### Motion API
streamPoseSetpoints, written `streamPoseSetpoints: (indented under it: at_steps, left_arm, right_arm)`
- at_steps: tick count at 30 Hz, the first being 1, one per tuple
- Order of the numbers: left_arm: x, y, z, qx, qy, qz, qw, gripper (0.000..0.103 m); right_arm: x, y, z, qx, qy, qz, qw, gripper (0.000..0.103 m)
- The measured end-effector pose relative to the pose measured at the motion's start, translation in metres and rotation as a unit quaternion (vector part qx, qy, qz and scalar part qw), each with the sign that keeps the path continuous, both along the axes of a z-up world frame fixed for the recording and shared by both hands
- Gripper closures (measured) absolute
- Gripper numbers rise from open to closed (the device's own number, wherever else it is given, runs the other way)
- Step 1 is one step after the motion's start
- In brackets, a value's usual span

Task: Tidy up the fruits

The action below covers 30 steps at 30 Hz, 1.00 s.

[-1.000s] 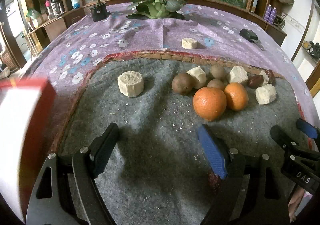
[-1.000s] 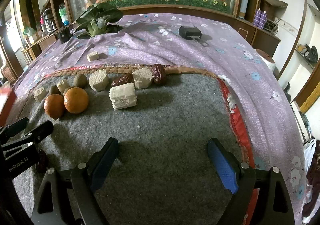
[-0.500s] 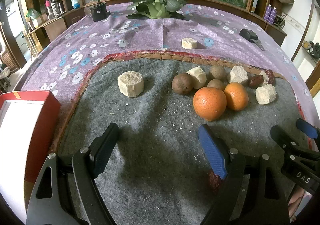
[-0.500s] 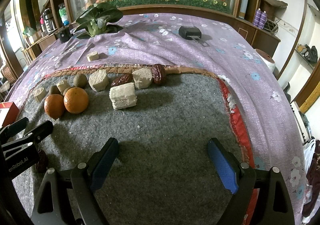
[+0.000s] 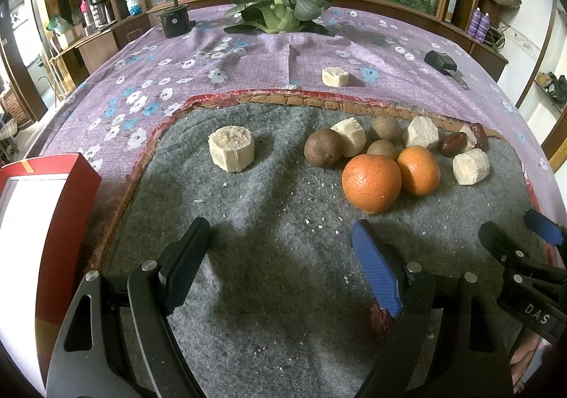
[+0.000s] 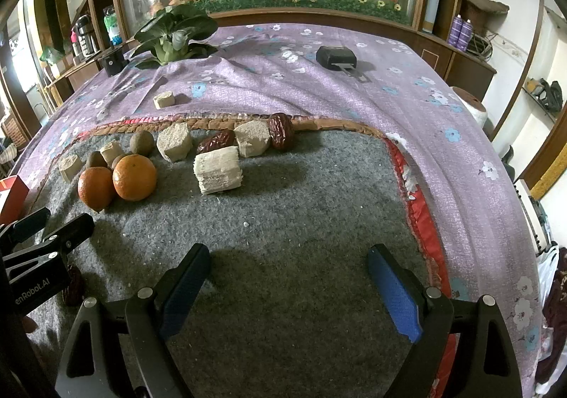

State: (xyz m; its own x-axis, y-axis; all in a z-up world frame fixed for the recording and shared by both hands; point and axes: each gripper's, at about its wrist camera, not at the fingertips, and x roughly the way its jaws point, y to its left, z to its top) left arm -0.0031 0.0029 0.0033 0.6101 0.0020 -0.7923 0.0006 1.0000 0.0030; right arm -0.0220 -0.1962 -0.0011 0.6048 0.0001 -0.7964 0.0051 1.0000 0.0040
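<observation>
Over the grey felt mat (image 5: pixel 269 291): both grippers hang low, side by side, holding nothing.
Left gripper (image 5: pixel 280 258): fingers spread wide, only bare mat between them; a dark red date (image 5: pixel 378 319) lies partly hidden behind its blue pad (image 5: pixel 377 277).
Right gripper (image 6: pixel 288 277): fingers spread wide over bare mat.
Oranges: two, touching; the larger orange (image 5: pixel 371 182) is nearest the left gripper, the smaller orange (image 5: pixel 419 169) just beside it.
Brown fruits (image 5: pixel 324 152): three round ones clustered behind the oranges.
Pale cut chunks (image 6: pixel 218 169): scattered among the fruit; one round chunk (image 5: pixel 231 153) sits apart to the left.
Dates (image 6: pixel 281 135): two near the mat's far edge.
Red box (image 5: pixel 46 220): at the mat's left edge.
Beyond: purple floral cloth (image 6: pixel 354 96), leafy green vegetable (image 5: pixel 280 4).
</observation>
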Motion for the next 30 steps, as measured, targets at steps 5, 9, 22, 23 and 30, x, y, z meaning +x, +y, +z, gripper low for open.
streamPoseSetpoints:
  at_steps: [5, 9, 22, 23, 30]
  left_arm:
    - [0.000, 0.000, 0.000, -0.002, 0.003, -0.003, 1.0000, 0.020]
    - [0.000, 0.006, -0.001, -0.019, 0.013, -0.016, 0.9996, 0.020]
    - [-0.054, 0.044, 0.032, -0.028, -0.003, 0.000, 0.9996, 0.020]
    - [-0.057, 0.043, 0.033, -0.029, 0.000, -0.006, 0.9996, 0.020]
    - [-0.065, 0.019, 0.035, -0.022, 0.003, -0.040, 0.9990, 0.021]
  right_arm:
    - [0.000, 0.000, 0.000, 0.000, 0.000, 0.000, 1.000, 0.013]
    - [-0.001, 0.000, 0.000, 0.004, -0.001, 0.002, 1.000, 0.013]
    - [-0.030, 0.009, 0.039, 0.012, -0.053, 0.057, 0.997, 0.013]
    - [-0.032, 0.010, 0.042, 0.016, -0.056, 0.061, 0.996, 0.013]
    - [-0.043, 0.017, 0.051, 0.012, -0.070, 0.081, 0.994, 0.013]
